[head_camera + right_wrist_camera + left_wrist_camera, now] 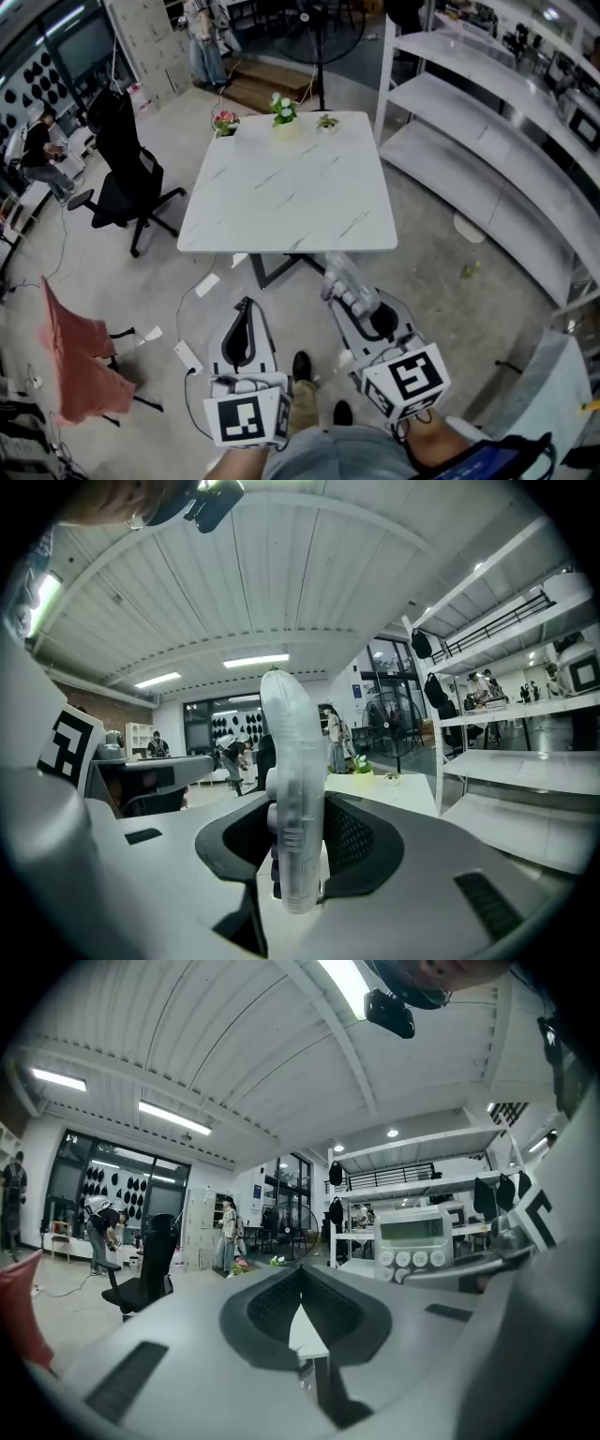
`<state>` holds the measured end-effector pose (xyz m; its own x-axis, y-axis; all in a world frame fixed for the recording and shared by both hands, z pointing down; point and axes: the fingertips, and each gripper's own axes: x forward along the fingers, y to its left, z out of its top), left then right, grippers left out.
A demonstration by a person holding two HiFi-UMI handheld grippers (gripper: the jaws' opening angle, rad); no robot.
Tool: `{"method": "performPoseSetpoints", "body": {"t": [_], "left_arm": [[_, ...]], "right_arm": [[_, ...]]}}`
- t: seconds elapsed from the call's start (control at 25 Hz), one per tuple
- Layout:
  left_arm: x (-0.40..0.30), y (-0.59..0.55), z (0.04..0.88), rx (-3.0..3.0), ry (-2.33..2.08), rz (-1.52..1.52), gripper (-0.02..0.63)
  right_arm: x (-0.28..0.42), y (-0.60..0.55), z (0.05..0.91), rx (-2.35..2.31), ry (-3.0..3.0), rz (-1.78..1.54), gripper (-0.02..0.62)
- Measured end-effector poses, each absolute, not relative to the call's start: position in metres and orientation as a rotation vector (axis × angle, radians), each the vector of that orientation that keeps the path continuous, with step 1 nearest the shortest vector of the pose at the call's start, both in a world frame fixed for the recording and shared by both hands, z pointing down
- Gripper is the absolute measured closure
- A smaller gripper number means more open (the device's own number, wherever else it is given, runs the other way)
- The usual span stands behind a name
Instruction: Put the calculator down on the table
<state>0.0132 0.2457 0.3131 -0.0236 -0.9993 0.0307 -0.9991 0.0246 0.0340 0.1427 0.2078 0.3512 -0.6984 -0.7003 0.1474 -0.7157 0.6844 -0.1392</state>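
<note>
The calculator [345, 279] is pale and translucent. It stands on edge between the jaws of my right gripper [356, 302], which is shut on it. In the right gripper view the calculator [292, 733] rises edge-on out of the right gripper [300, 810], its buttons facing left. The left gripper view shows the calculator's [412, 1239] display and round buttons at the right. My left gripper [246, 307] is shut with nothing in it, its tips meeting in the left gripper view [300, 1277]. Both grippers hang over the floor just short of the near edge of the white marble table [291, 187].
Three small potted plants [284, 111] line the table's far edge. A black office chair [122, 178] stands to the left and white shelving [487, 141] to the right. A chair draped in red cloth [80, 361] and a power strip [187, 354] with cables are at the lower left.
</note>
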Motion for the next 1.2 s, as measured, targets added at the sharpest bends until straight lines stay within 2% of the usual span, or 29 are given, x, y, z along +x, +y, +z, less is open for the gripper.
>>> {"method": "performPoseSetpoints", "body": {"t": [0.28, 0.6, 1.2], "left_arm": [[-0.060, 0.164, 0.304, 2.176, -2.218, -0.024, 0.600], [-0.115, 0.096, 0.286, 2.225, -2.218, -0.085, 0.600], [-0.120, 0.024, 0.328, 2.308, -2.083, 0.013, 0.600]], "right_arm": [[0.075, 0.130, 0.342, 1.185, -2.789, 0.266, 0.449], [0.029, 0.065, 0.319, 1.254, -2.797, 0.182, 0.449], [0.021, -0.002, 0.340, 1.358, -2.727, 0.219, 0.449]]}}
